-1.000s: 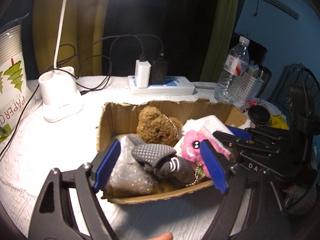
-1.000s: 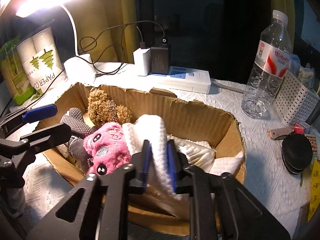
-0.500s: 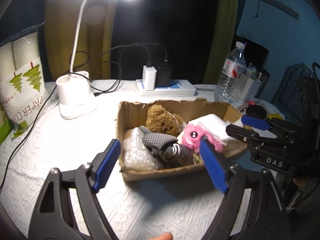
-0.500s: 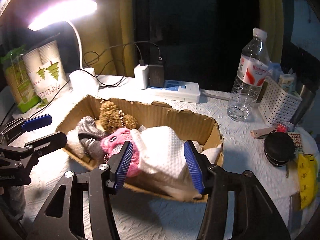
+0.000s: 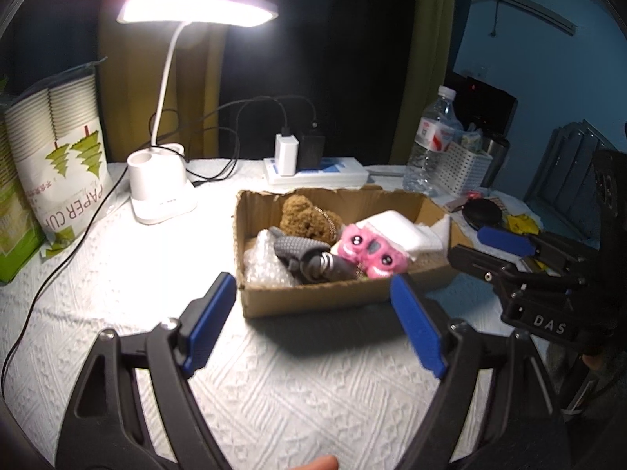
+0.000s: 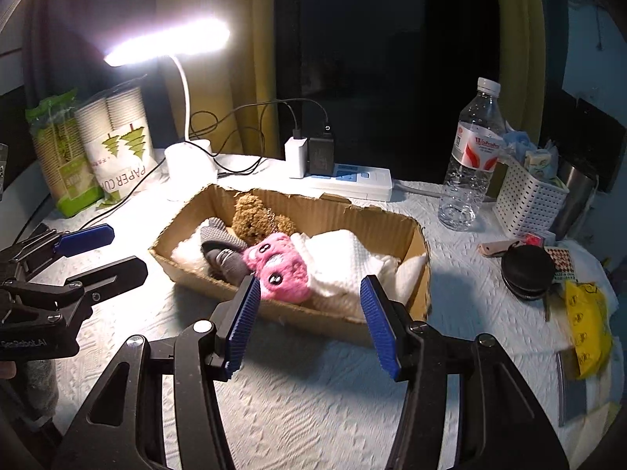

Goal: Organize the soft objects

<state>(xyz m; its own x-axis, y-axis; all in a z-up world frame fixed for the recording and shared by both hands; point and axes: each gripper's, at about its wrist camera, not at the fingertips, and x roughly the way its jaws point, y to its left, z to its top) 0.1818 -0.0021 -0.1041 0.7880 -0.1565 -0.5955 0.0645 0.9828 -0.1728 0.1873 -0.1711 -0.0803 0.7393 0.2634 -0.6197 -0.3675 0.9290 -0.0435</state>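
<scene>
Hovering above the counter (image 5: pixel 294 391), the left tongs (image 5: pixel 313 325) and right tongs (image 6: pixel 309 325) both gape wide, holding nothing. Just beyond them sits the cardboard box (image 6: pixel 313 313) containing a pink plush (image 6: pixel 280 266), white cloth (image 6: pixel 345 258), grey glove (image 5: pixel 299 248) and brown bear (image 5: pixel 303 217).

Left hand-held gripper (image 5: pixel 313 321) fills the lower frame, blue pads spread wide, holding nothing. Right hand-held gripper (image 6: pixel 309 321) likewise gapes wide at lower centre.
</scene>
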